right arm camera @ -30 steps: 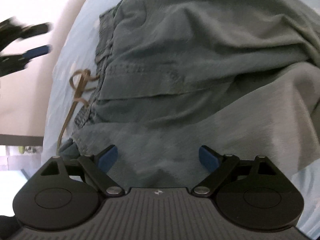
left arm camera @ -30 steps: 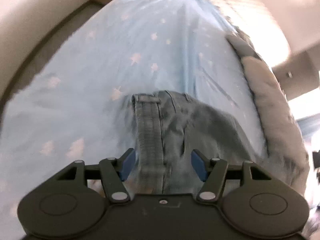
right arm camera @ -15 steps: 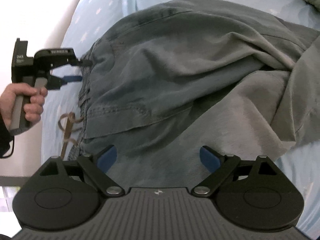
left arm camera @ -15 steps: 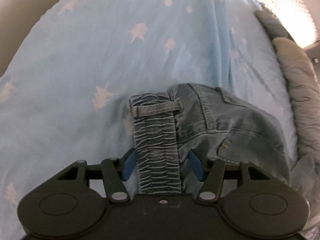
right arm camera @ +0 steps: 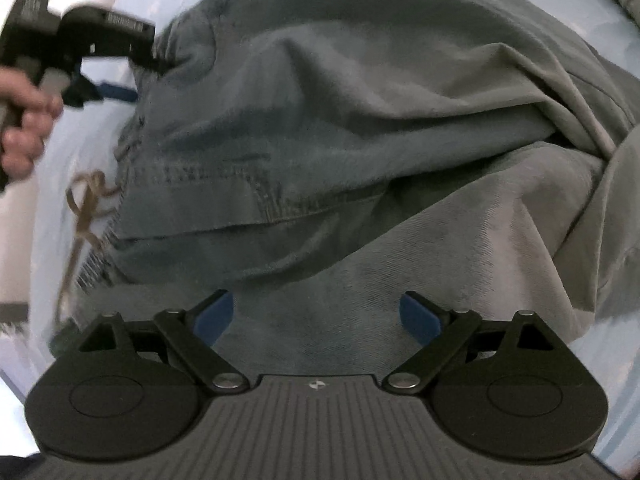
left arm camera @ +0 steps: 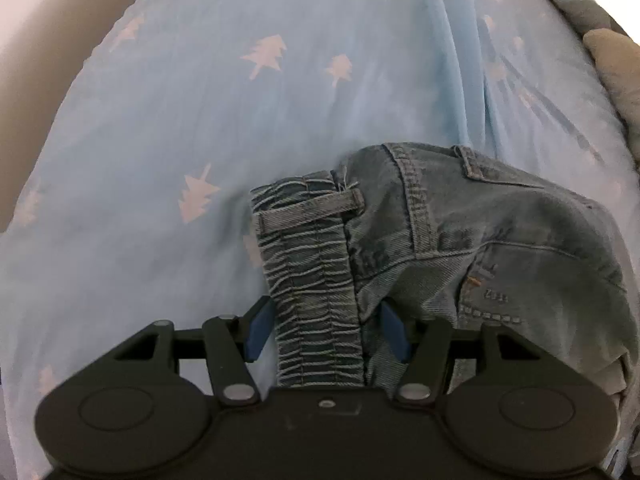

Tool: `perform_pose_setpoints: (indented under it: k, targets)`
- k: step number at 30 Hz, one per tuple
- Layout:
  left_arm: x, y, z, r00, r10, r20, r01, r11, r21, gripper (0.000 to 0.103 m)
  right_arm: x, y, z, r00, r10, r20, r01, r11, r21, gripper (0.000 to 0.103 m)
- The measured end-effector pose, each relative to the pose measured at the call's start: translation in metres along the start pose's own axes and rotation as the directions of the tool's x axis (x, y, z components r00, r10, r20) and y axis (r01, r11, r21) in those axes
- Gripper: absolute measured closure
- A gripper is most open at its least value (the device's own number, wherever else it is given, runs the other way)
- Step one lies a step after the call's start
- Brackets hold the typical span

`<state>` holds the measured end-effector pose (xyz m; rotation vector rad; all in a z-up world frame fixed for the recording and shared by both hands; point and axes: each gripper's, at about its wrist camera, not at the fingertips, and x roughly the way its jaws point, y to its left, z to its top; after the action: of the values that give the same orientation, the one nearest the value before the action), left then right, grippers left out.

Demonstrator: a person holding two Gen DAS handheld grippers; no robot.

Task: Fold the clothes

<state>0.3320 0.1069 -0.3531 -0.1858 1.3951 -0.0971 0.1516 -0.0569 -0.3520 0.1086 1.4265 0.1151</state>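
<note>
A: What is seen at the left tongs [left arm camera: 326, 330]?

B: The elastic waistband [left arm camera: 310, 280] of the jeans [left arm camera: 480, 248] is seen lying between the blue pads [left arm camera: 258, 330]. A gap is seen on either side of the band, so the tongs are not fully pressed together; whether the cloth is truly gripped cannot be told. The jeans are bunched on a pale blue sheet [left arm camera: 200, 100] printed with small white trees, on a bed. A grey blanket [left arm camera: 612, 52] is seen at the far right edge.

A: And at the right tongs [right arm camera: 318, 318]?

B: They are held wide apart over the jeans [right arm camera: 360, 120], with nothing between the pads. At the far left of that view, the left tongs [right arm camera: 116, 60] are seen at the waist edge of the jeans, held by a hand [right arm camera: 24, 120]. A brown drawstring [right arm camera: 86, 200] is seen hanging from the waist over the sheet [right arm camera: 52, 208].
</note>
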Motion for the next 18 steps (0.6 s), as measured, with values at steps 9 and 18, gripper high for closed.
perform_pose_setpoints:
  k: [9,18]
  targets:
    - [-0.001,-0.005,-0.007,0.999,0.051,-0.009,-0.050,0.998,0.029,0.047,0.006,0.003,-0.003,0.999,-0.029,-0.025,0.028,0.999,-0.028,0.010]
    - [-0.010,0.009,-0.015,0.999,-0.003,0.032,0.004,1.000,-0.021,0.040,0.002,0.001,-0.006,0.999,-0.033,-0.023,0.032,0.999,-0.022,0.009]
